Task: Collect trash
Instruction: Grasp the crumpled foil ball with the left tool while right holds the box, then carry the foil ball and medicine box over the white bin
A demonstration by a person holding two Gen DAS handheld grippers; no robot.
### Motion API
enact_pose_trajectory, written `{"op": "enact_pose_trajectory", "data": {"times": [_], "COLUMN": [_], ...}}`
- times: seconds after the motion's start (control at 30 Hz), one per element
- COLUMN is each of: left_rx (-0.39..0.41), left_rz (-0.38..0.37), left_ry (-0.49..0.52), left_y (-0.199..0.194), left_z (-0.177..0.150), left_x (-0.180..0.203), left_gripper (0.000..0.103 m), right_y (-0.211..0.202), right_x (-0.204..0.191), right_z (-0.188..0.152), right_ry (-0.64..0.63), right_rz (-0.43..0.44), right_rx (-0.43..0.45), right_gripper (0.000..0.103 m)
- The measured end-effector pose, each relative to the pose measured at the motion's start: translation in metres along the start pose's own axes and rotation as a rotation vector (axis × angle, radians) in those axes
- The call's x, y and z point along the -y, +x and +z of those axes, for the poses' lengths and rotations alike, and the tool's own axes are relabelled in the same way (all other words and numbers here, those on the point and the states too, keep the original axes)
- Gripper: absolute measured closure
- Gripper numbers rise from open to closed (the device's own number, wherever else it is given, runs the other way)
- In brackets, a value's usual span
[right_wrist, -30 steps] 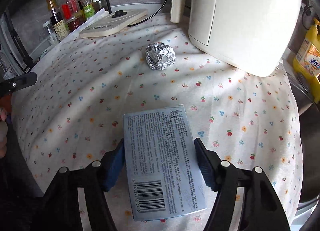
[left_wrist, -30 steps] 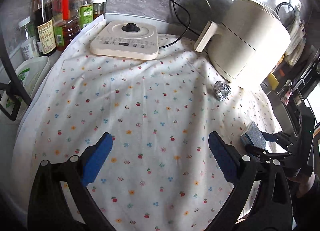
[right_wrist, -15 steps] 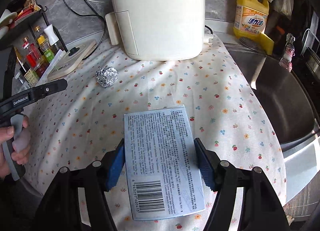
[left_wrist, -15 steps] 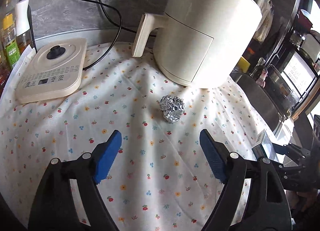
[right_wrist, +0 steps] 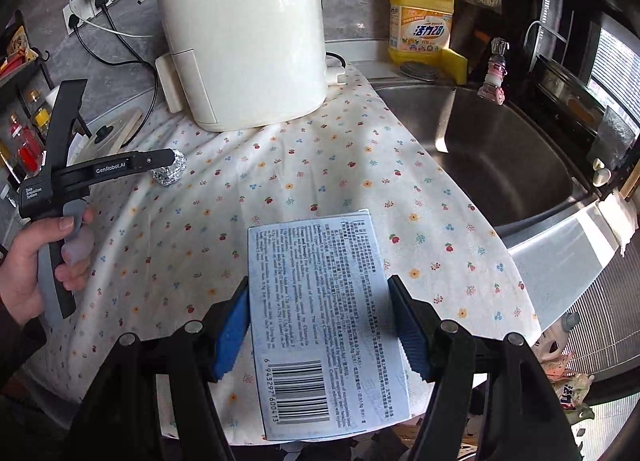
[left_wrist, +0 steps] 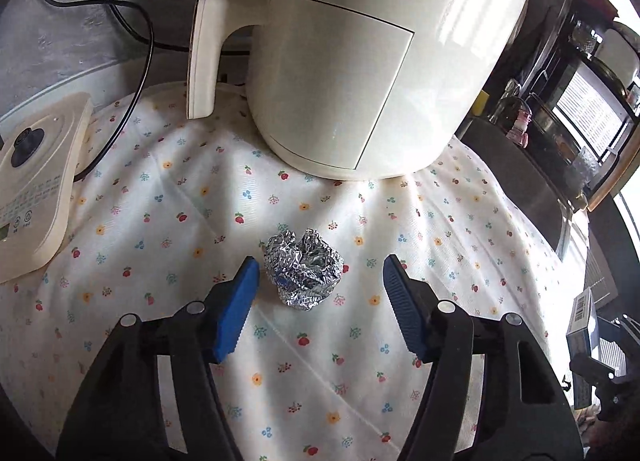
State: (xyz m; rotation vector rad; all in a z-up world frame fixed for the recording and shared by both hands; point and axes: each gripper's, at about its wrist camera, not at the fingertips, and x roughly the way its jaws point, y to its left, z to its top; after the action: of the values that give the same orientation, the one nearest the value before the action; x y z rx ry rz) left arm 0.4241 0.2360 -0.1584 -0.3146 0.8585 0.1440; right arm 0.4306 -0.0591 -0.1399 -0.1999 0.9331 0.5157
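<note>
A crumpled foil ball [left_wrist: 303,272] lies on the flowered cloth in front of the cream air fryer [left_wrist: 360,57]. My left gripper [left_wrist: 318,297] is open, its blue pads either side of the ball, the left pad close to it, none touching. In the right wrist view the foil ball [right_wrist: 170,172] shows just past the left gripper's tip. My right gripper [right_wrist: 320,325] is shut on a pale blue box [right_wrist: 324,321] with a barcode, held above the cloth's front edge. The box also shows at the far right of the left wrist view [left_wrist: 582,325].
A cream cooker panel [left_wrist: 32,189] and black cords lie at the left. A steel sink [right_wrist: 492,149] sits right of the cloth, with a yellow detergent bottle [right_wrist: 422,21] behind it. Sauce bottles [right_wrist: 24,137] stand far left.
My left gripper has swung right and moved forward until its pads flank the foil ball. My right gripper has drawn back and turned right with the box, bringing the sink into view.
</note>
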Motion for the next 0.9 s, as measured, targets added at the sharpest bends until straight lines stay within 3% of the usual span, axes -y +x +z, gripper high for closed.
{"op": "enact_pose_trajectory", "data": {"times": [0.03, 0.07, 0.3, 0.5, 0.9], "left_rx": [-0.011, -0.025, 0.024, 0.024, 0.026], "left_rz": [0.001, 0.002, -0.065, -0.122, -0.110], "left_ry": [0.005, 0.006, -0.054, -0.032, 0.018], "left_y": [0.005, 0.009, -0.016, -0.041, -0.074], "left_z": [0.001, 0.001, -0.009, -0.029, -0.070], "left_x": [0.000, -0.002, -0.019, -0.021, 0.004], "left_gripper": [0.046, 0.063, 0.065, 0.065, 0.064], "right_y": [-0.002, -0.003, -0.011, -0.016, -0.031], "right_x": [-0.001, -0.003, -0.020, -0.034, -0.023], "right_z": [-0.002, -0.004, -0.019, -0.027, -0.040], "right_ry": [0.007, 0.015, 0.075, 0.106, 0.130], "right_rz": [-0.008, -0.015, -0.037, -0.056, -0.074], "right_rx": [0.000, -0.001, -0.007, -0.012, 0.013], "right_gripper": [0.038, 0.038, 0.037, 0.038, 0.038]}}
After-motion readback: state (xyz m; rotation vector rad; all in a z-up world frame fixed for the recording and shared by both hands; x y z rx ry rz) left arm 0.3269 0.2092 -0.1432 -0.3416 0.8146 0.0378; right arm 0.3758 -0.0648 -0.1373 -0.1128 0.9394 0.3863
